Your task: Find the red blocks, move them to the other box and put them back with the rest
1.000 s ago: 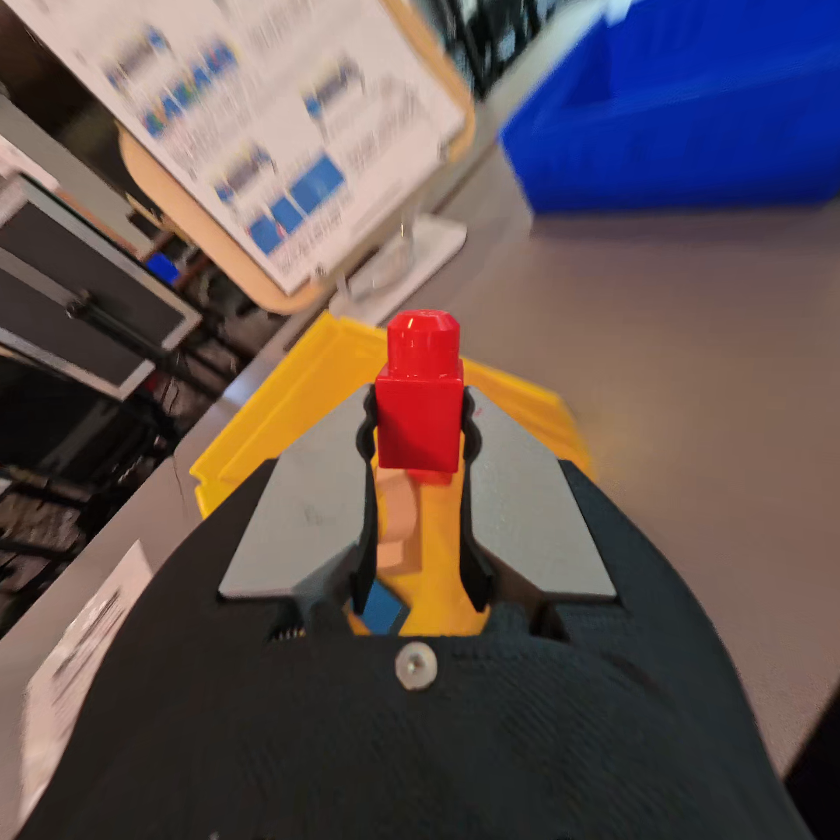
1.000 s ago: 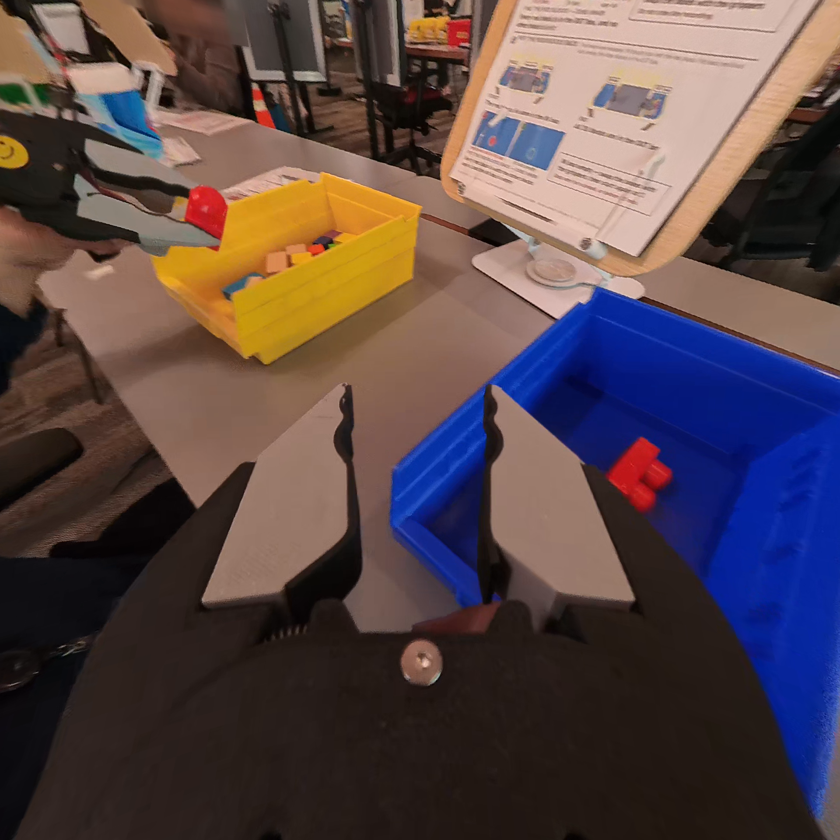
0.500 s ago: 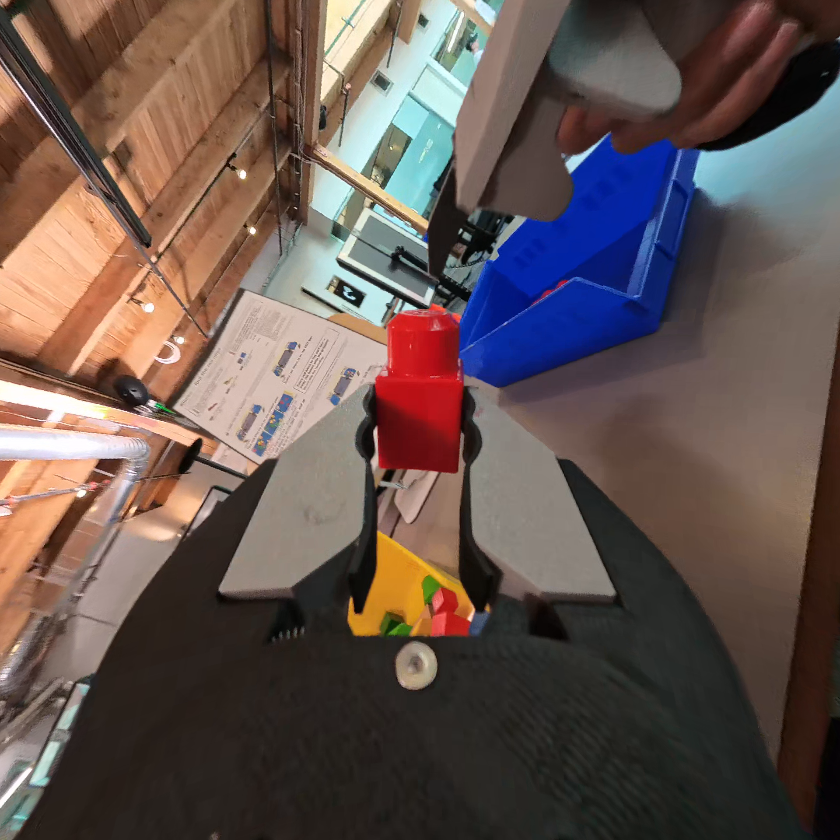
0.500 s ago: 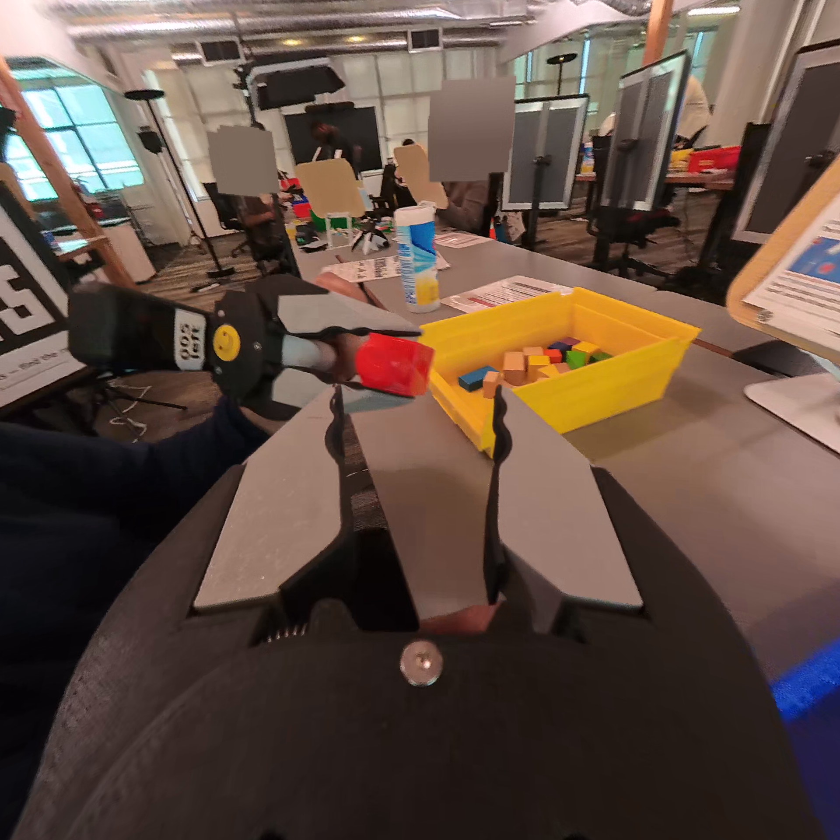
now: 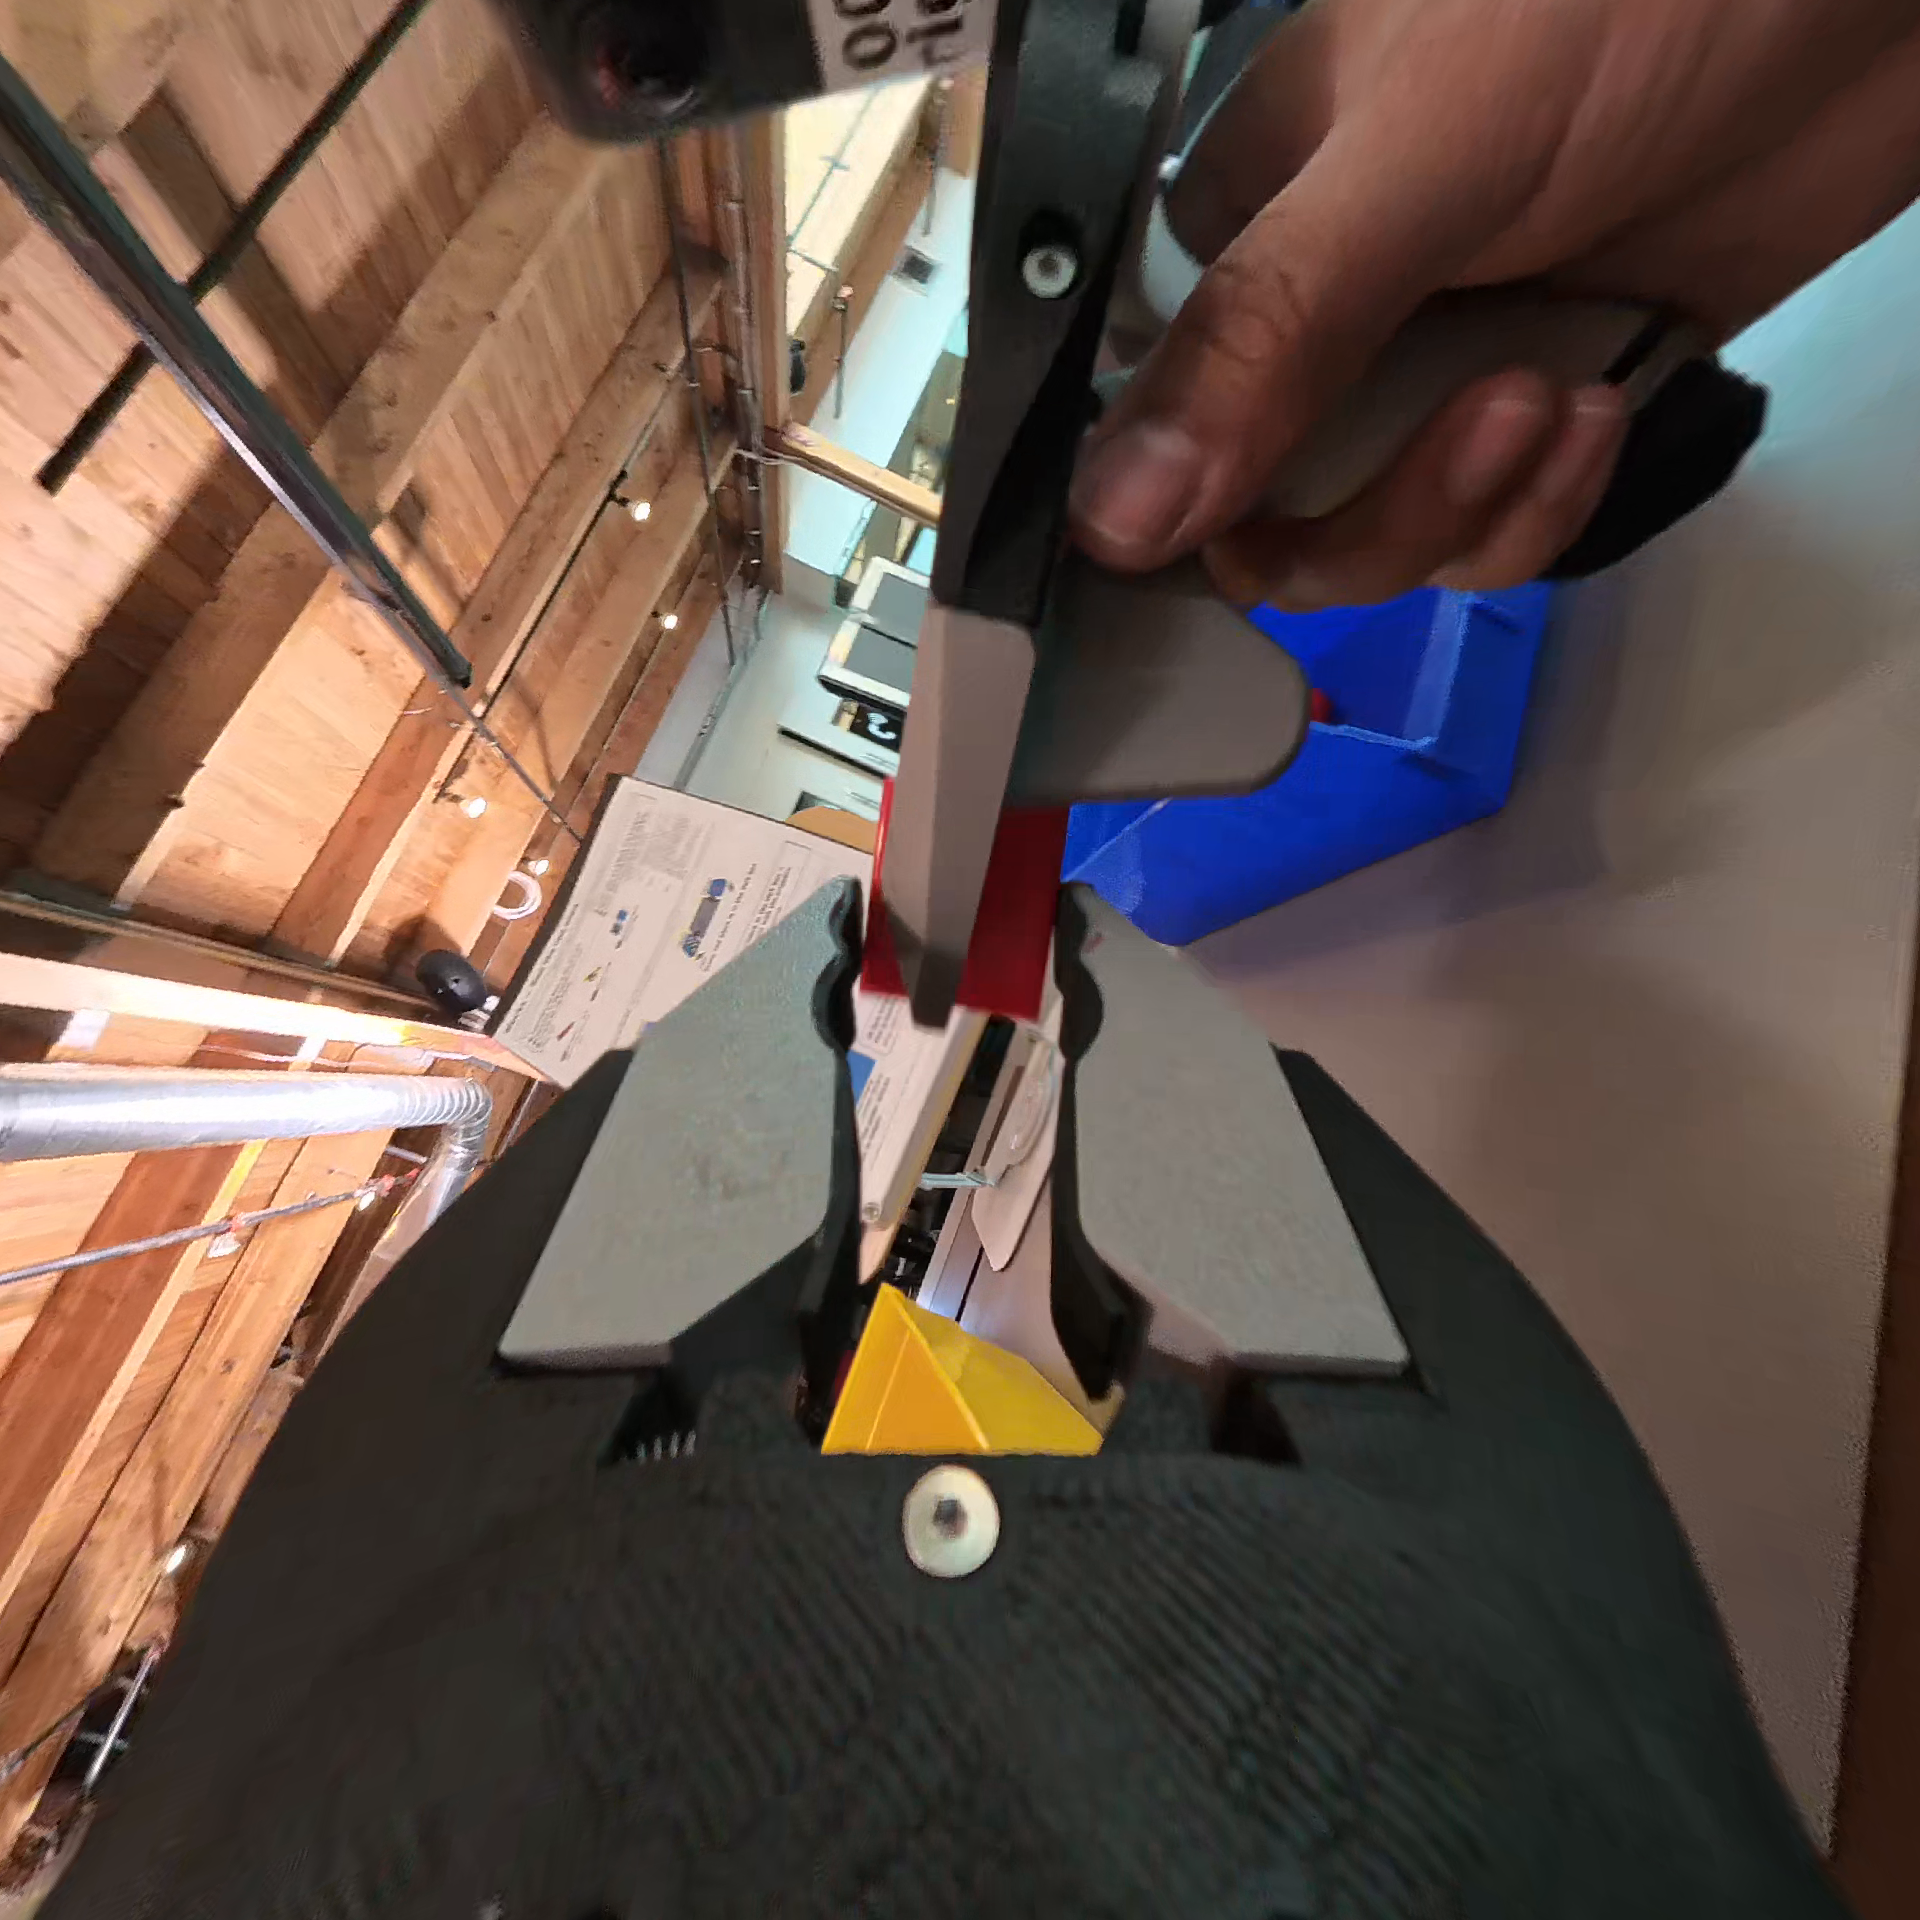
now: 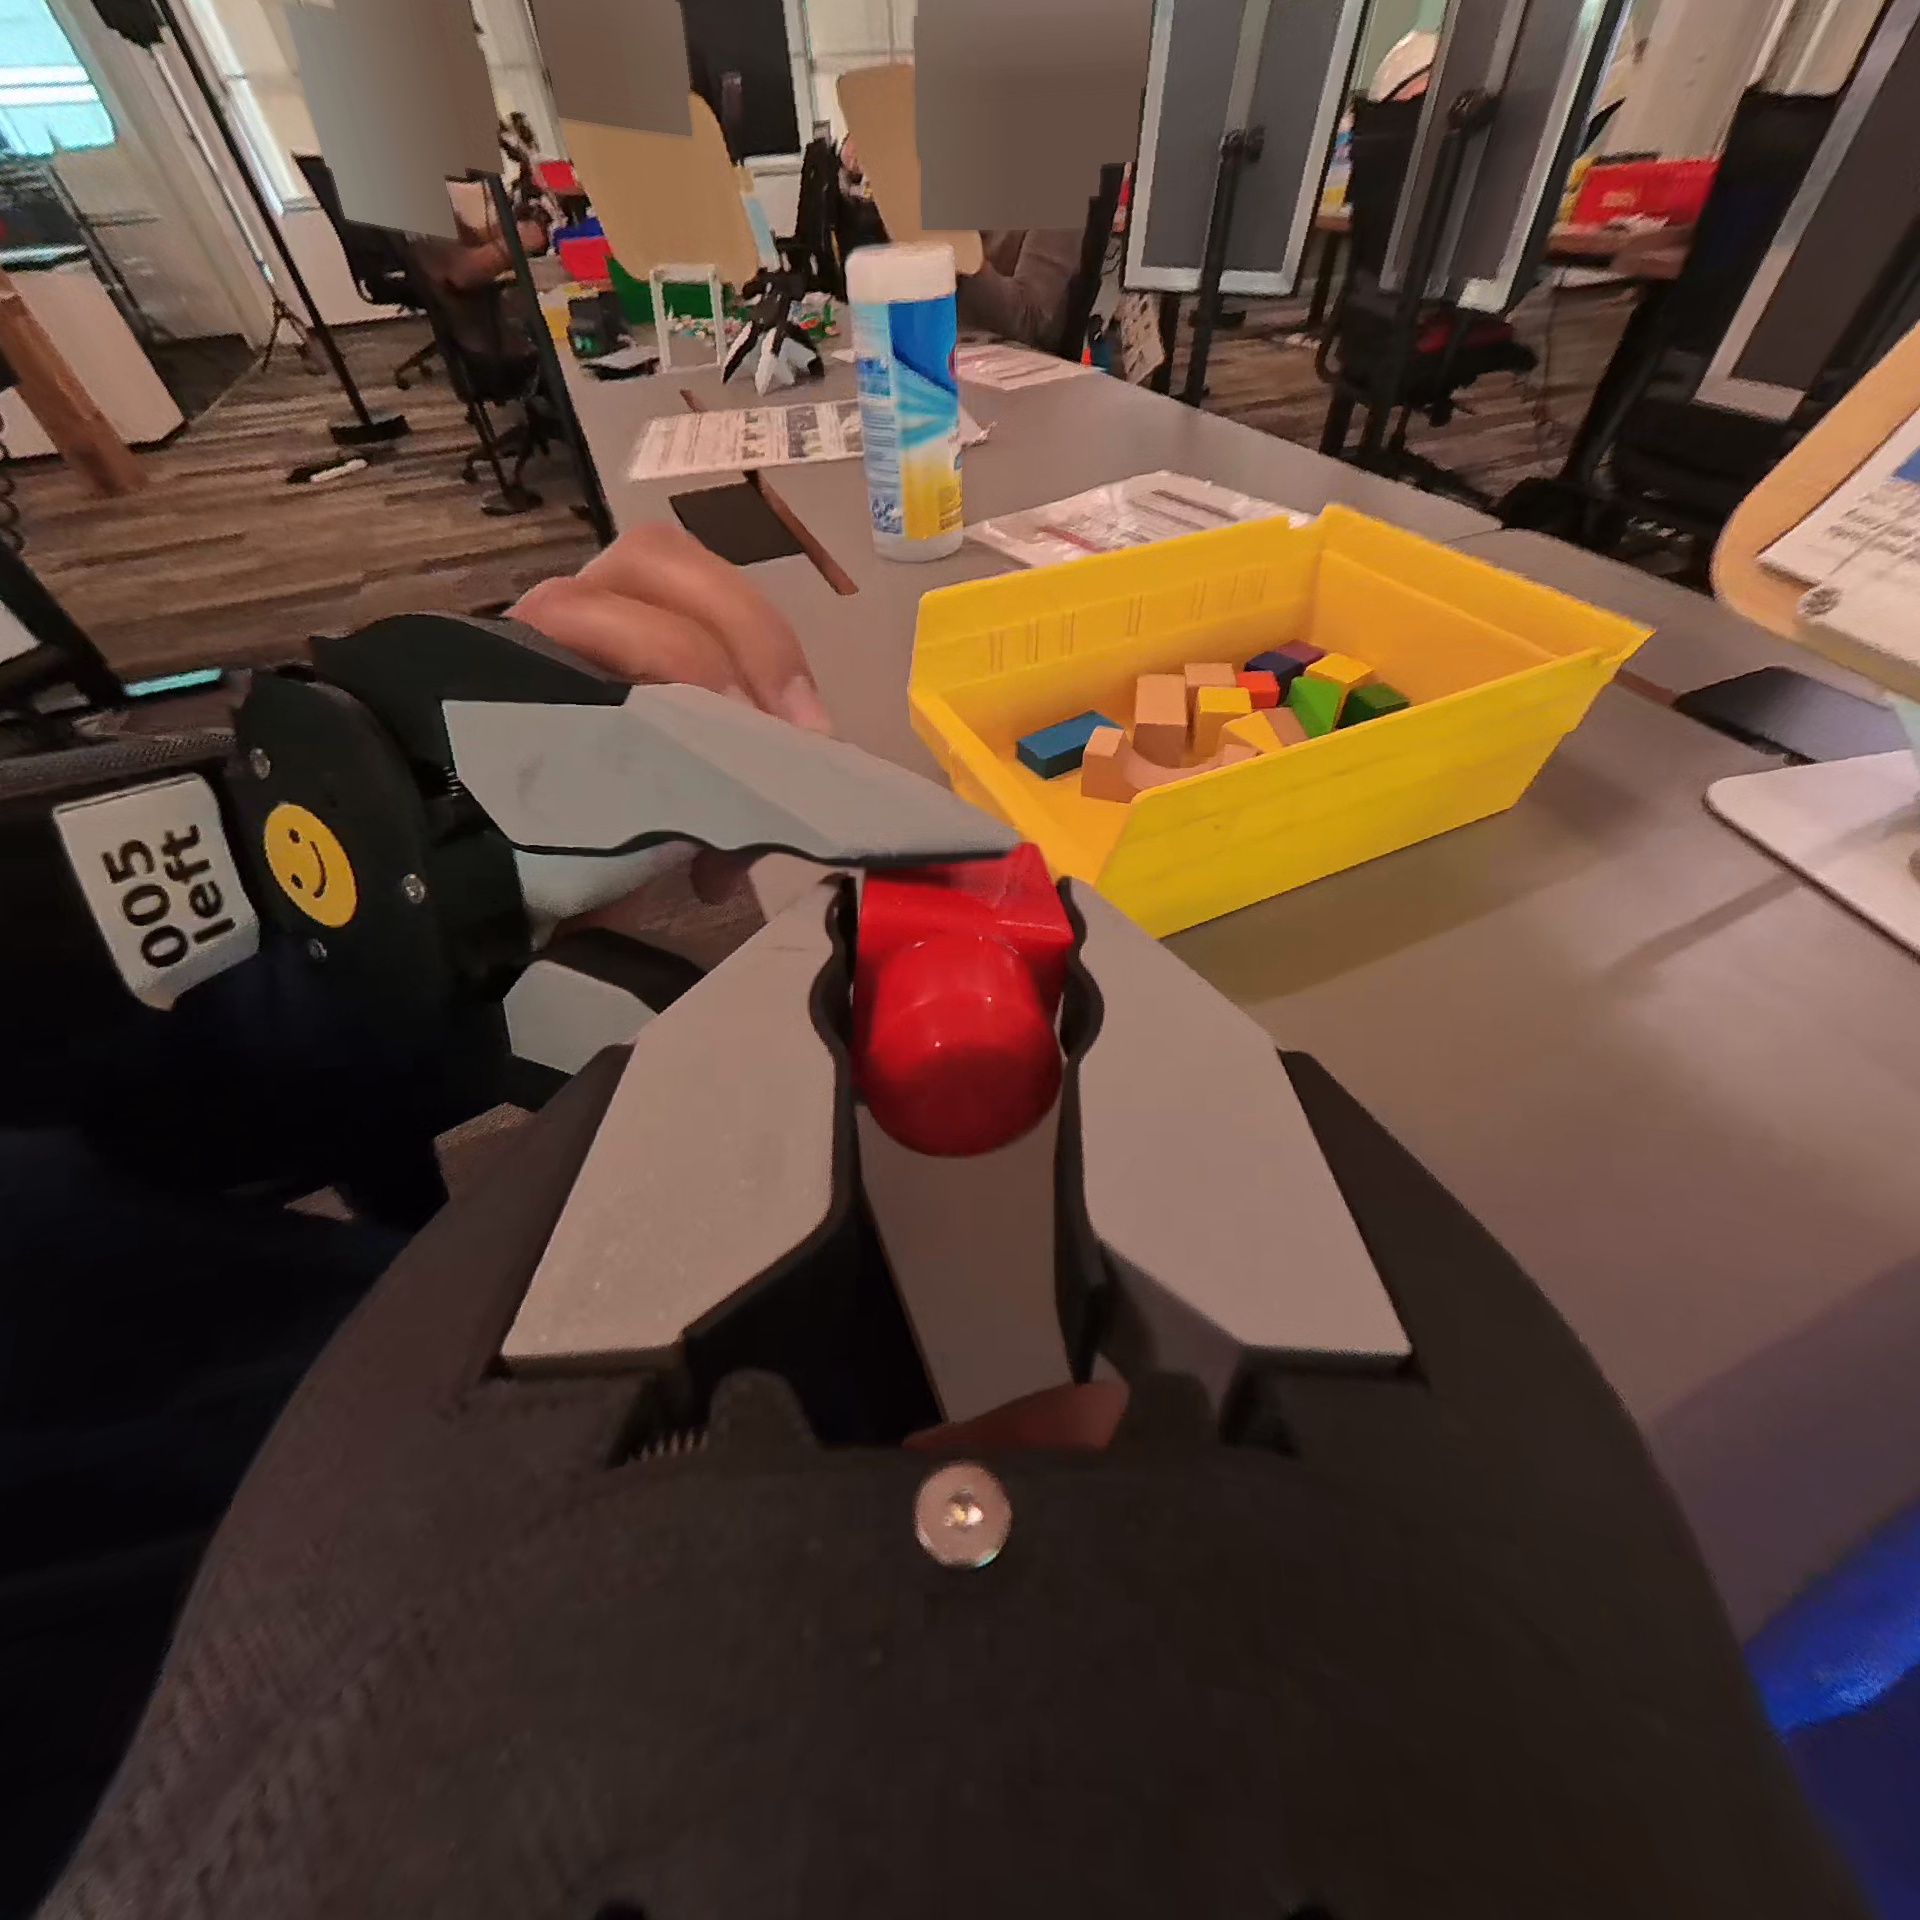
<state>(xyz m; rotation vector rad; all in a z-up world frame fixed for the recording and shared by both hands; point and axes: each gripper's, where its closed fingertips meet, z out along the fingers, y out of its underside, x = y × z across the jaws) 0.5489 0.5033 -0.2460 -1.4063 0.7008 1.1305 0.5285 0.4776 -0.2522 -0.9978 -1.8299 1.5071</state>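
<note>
The red block (image 6: 961, 997) sat gripped by both jaws at once, right gripper (image 6: 956, 966) crosswise to left gripper (image 5: 961, 935), its stud pointing at the right one.

Wood-plank ceiling (image 5: 260, 468), striped carpet (image 6: 208, 520), grey desks (image 6: 1455, 1039).

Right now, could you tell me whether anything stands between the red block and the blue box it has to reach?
Nothing visible does. Both grippers clamp the red block above the grey table. In the left wrist view the blue box lies just beyond it, with only bare tabletop between.
</note>
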